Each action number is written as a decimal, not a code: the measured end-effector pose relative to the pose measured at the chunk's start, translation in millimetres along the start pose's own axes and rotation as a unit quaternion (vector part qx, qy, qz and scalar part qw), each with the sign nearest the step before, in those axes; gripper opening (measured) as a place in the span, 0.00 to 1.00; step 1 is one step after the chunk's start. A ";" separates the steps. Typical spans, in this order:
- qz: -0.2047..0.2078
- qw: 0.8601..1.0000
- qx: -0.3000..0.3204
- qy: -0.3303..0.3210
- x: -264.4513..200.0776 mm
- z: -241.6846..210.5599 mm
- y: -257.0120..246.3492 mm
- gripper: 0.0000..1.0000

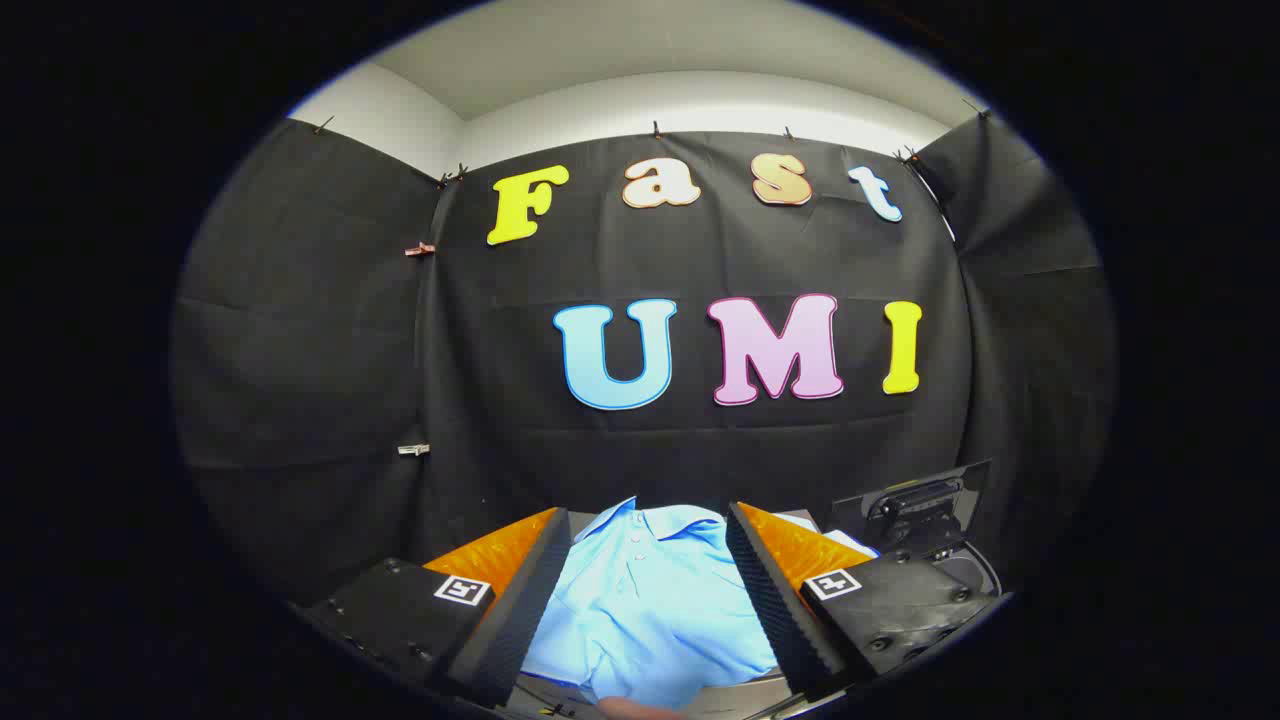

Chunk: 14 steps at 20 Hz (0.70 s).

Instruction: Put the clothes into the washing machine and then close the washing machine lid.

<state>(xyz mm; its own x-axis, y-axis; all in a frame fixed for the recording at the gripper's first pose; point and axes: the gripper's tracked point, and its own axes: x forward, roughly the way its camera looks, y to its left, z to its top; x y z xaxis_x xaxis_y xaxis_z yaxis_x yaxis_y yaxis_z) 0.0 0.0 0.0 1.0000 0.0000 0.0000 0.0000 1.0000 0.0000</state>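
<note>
Black cloth (690, 450) hangs as the booth's wall on three sides — a wide back panel and two side panels that meet it at folded corners. Small clips (420, 249) hold the cloth along its top edge and down the left seam, and the fabric shows soft horizontal creases. Above the cloth there is a plain white wall (700, 105) and a pale ceiling (640, 40) — both evenly lit, with no lamp in sight.
</note>
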 end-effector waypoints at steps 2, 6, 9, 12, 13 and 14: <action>0.000 1.000 -0.003 -0.003 -2.7 1.2 -2.2 0.98; -0.005 1.000 -0.007 -0.009 -4.1 5.2 -9.9 0.98; -0.011 1.000 -0.005 -0.003 -3.8 3.0 -14.5 0.98; -0.010 1.000 -0.006 -0.003 -4.8 2.8 -13.0 0.98; -0.008 1.000 -0.007 -0.004 -6.1 2.5 -12.2 0.98; -0.006 1.000 -0.007 -0.006 -7.2 3.1 -10.5 0.98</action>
<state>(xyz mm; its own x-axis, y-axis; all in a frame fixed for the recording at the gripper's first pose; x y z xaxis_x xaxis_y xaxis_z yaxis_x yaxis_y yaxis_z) -7.2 -10.5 3.1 0.9999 -0.0126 0.0118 0.0127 0.9998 -0.0144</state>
